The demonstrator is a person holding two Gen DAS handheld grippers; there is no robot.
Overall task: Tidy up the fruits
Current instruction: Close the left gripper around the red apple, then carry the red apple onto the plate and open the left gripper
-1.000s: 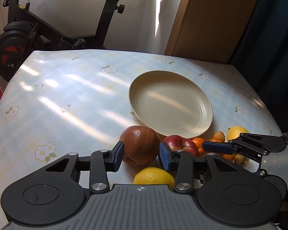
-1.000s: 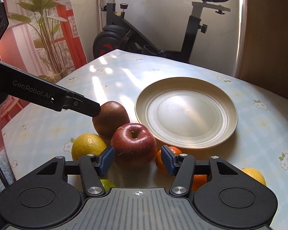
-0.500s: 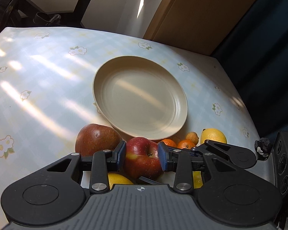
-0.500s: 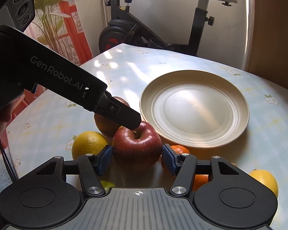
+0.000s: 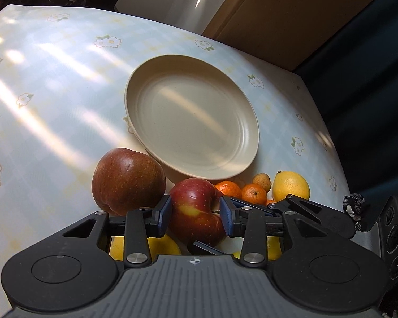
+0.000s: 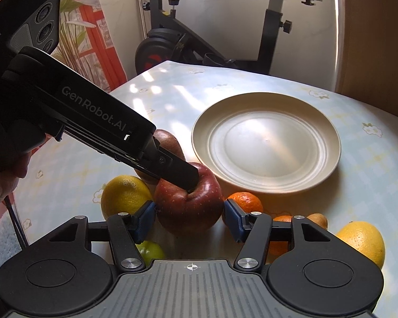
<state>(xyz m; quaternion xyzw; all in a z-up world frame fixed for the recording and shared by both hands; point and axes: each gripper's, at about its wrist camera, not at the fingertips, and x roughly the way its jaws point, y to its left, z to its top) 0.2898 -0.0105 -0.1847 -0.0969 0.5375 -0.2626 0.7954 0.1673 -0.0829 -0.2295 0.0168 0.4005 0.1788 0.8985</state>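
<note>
The left claw (image 5: 195,216) is black with blue pads (image 5: 165,213), silver screws and "GenRobot.AI" lettering.

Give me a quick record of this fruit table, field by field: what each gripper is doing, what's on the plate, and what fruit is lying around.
left gripper: fingers on either side of the red apple, apparently touching it
right gripper: open, fingers flanking the same red apple with small gaps
plate: beige, nothing on it
darker apple: on the table, left of the red apple, beside the plate
lemons: one left of the red apple, one at far right
mandarins: clustered in front of the plate
lime: partly hidden under the right gripper
table: floral cloth
</note>
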